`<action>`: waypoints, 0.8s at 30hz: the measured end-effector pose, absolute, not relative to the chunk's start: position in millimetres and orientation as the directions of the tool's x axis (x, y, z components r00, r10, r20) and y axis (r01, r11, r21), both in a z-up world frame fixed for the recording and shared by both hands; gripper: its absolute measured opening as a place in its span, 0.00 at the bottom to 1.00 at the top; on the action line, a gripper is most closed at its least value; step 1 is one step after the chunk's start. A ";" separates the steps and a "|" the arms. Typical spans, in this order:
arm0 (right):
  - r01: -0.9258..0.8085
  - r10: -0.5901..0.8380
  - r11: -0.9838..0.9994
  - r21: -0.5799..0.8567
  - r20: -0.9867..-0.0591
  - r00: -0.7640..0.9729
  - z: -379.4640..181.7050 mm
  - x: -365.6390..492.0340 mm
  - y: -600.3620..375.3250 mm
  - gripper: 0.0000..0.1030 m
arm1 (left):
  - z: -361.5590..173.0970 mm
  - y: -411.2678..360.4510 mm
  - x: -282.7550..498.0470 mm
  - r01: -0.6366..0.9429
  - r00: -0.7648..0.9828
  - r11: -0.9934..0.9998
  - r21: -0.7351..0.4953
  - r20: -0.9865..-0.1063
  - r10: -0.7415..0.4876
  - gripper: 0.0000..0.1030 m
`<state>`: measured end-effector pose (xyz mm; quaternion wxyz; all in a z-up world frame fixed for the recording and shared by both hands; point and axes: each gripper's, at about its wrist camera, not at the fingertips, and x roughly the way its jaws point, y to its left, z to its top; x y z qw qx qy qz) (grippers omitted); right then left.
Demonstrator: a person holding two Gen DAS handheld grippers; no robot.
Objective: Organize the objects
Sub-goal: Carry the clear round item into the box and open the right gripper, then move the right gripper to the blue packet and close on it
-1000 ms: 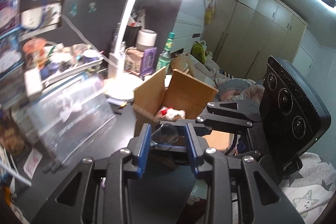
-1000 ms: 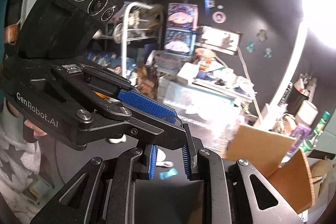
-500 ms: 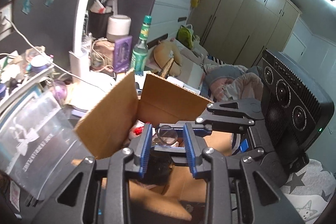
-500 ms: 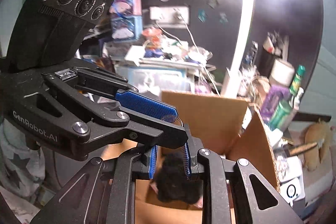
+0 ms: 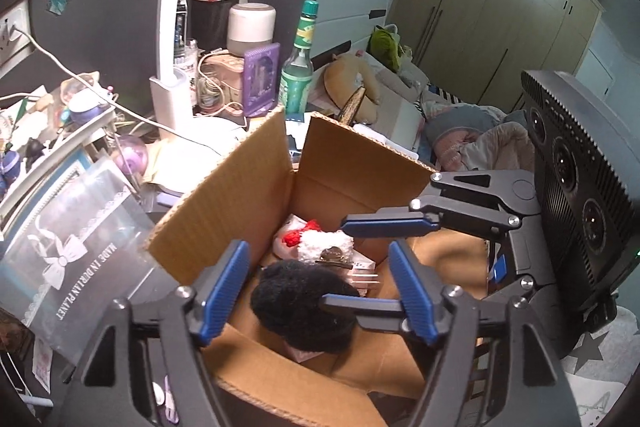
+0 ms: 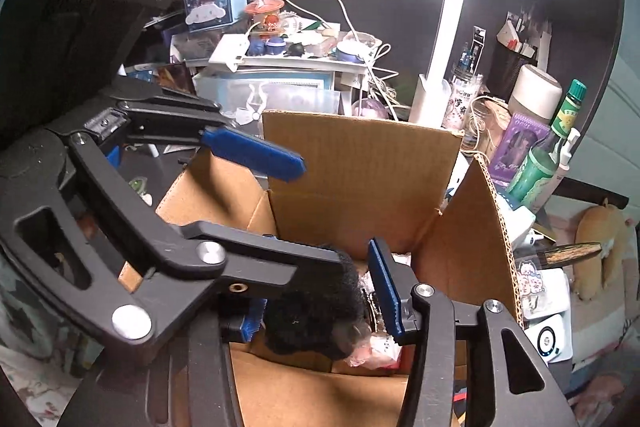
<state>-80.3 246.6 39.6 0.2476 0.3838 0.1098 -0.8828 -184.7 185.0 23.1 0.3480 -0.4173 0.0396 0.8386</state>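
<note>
An open cardboard box [image 5: 224, 211] stands on the dark desk; it also shows in the right wrist view [image 6: 360, 167]. Inside lies a black fluffy item [image 5: 304, 307], also seen in the right wrist view [image 6: 316, 315], beside a red and white plush [image 5: 316, 243] and small packets. My left gripper [image 5: 316, 295] is open above the box, its jaws on either side of the black item. My right gripper [image 6: 320, 291] is open too, crossing the left one over the box. A clear hair clip that the left gripper held earlier is not visible.
A clear plastic bin [image 5: 68, 259] stands left of the box. Behind it are a white lamp post [image 5: 172, 39], a green bottle [image 5: 298, 67], a purple frame [image 5: 260, 79] and a cluttered shelf [image 6: 288, 59]. A bed with a plush [image 5: 356, 87] lies to the right.
Both grippers moved over the box and opened. The black fluffy item and the clear clip left the jaws; the black item now lies in the box.
</note>
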 end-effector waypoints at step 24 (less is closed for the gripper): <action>0.798 -0.610 -0.595 0.098 -0.702 -0.368 25.3 -1.0 86.1 0.43 | -5.3 -33.0 -78.0 -0.281 -0.714 -0.931 -0.233 -0.598 0.365 0.82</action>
